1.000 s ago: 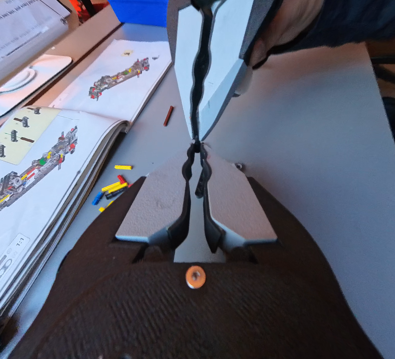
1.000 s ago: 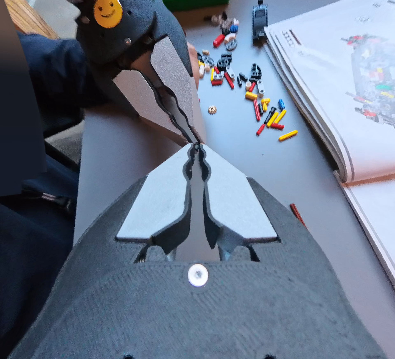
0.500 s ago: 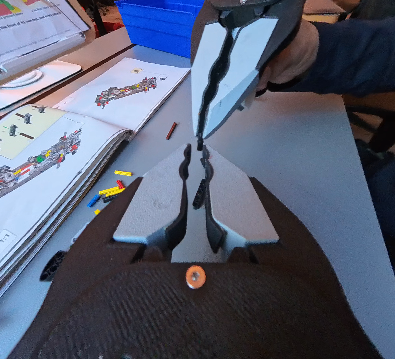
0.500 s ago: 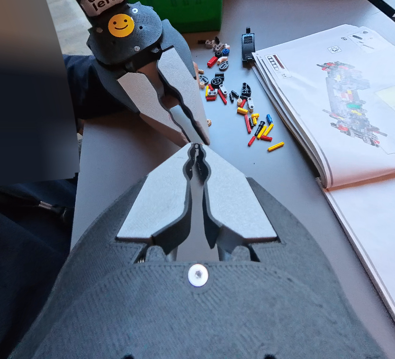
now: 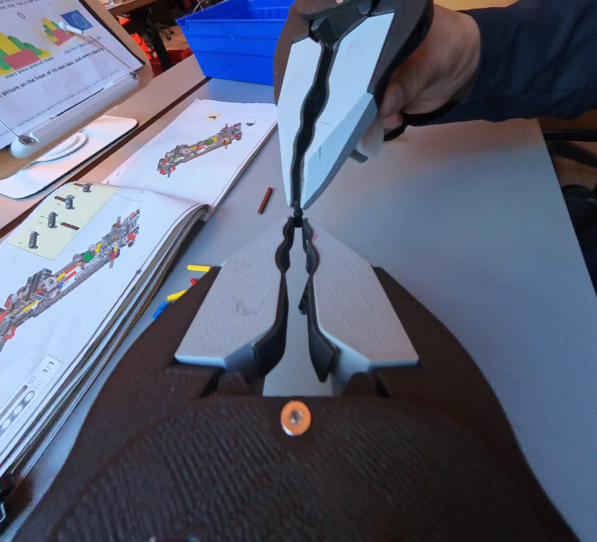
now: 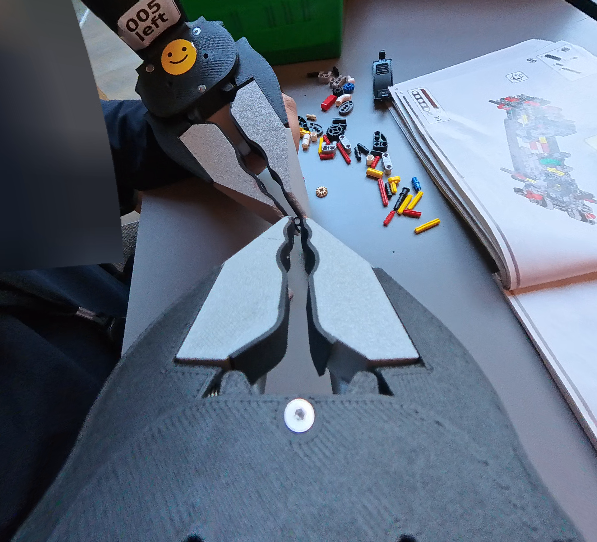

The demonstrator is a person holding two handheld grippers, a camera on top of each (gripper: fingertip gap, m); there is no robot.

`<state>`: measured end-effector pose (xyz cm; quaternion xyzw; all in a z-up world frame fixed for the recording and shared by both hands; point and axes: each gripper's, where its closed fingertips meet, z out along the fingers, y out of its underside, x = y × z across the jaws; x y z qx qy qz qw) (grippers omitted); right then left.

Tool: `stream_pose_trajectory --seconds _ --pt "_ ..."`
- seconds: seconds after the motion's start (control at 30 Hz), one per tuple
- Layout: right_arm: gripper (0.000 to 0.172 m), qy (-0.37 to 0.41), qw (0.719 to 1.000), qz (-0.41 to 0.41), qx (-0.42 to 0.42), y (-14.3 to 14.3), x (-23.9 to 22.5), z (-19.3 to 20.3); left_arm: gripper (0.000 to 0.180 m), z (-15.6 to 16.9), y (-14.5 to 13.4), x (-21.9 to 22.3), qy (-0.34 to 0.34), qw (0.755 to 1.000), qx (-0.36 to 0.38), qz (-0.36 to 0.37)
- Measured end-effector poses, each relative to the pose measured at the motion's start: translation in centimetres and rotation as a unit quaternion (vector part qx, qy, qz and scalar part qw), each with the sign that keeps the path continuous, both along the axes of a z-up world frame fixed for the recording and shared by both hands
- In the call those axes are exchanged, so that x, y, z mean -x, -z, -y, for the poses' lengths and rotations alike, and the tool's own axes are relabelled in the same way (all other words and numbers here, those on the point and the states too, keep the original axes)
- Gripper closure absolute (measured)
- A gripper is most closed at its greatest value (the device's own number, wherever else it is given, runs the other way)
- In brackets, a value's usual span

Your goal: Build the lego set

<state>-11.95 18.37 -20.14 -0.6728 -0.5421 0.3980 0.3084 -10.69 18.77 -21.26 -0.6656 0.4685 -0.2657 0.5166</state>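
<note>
Slippage threatens: both grippers, left and right, have jaws clamped tip-to-tip on one tiny black pin; it could drop toward the loose pieces at two o'clock on the counter.

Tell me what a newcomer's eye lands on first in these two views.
The two grippers meet tip to tip above the grey table: the left gripper and the right gripper both pinch one small black pin between them. Next comes the scatter of coloured building pieces beside the open instruction booklet, with a green bin behind them.
</note>
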Motion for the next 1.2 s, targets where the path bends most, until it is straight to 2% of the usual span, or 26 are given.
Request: stream_pose_trajectory --seconds 0.4,0.53,0.6,1.2 --pt "0.17 -0.008 1.0 0.007 -0.007 0.03 0.03 0.04 0.178 0.03 -0.01 -0.06 -0.001 1.0 -0.005 -0.005" --pt "0.163 -0.002 1.0 0.018 -0.018 0.39 0.02 -0.25 0.178 0.06 -0.21 -0.08 -0.001 1.0 -0.007 0.0" --pt "0.171 -0.006 1.0 0.019 -0.018 0.42 0.04 -0.06 0.178 -0.04 -0.18 -0.01 -0.004 1.0 -0.006 0.0" --pt "0.17 -0.001 1.0 0.007 -0.007 0.22 0.27 -0.04 0.178 -0.02 -0.1 0.01 -0.005 1.0 -0.004 -0.003"
